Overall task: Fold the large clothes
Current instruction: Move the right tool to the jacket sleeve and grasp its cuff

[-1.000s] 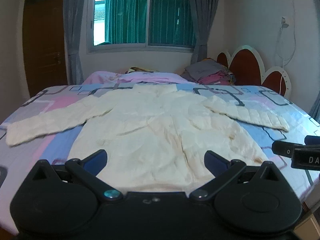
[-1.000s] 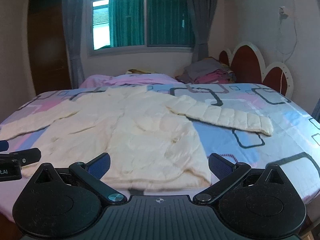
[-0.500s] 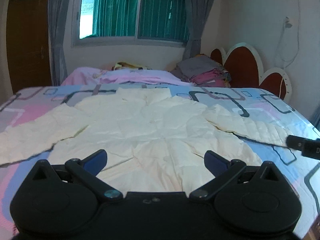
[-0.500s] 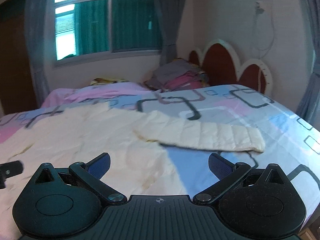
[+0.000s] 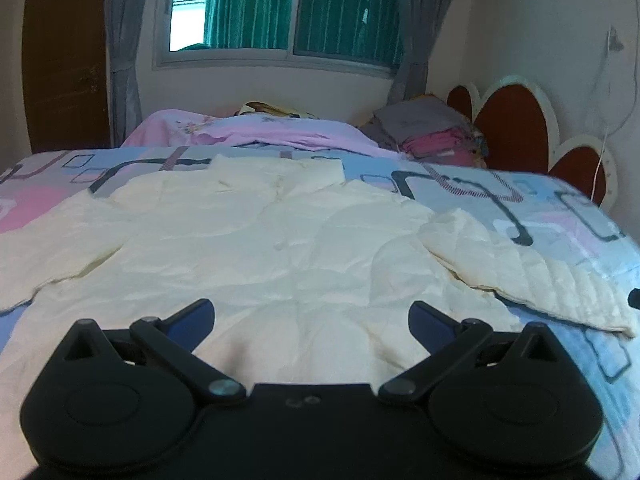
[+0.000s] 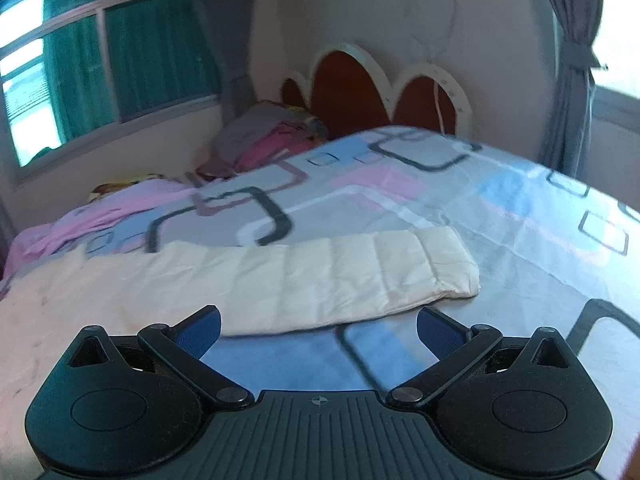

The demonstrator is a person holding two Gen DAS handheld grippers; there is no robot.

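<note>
A: Left wrist view, near field. The left gripper fills the bottom of the frame, jaws spread wide, nothing between them.

B: Past it?

A: The cream quilted jacket lies flat on the bed, body across the centre of the frame, collar toward the top centre. One sleeve runs off the left edge, the other toward the lower right.

B: Right wrist view?

A: The right gripper sits at the bottom, also released, jaws wide and holding nothing. Just beyond its fingertips the jacket's sleeve lies straight across the middle of the frame, cuff at centre right, resting on the patterned sheet.

B: Far field?

A: A stack of folded clothes at upper centre, against the scalloped headboard. The window with green curtains sits at the top of the left wrist view, a wooden door at upper left.
</note>
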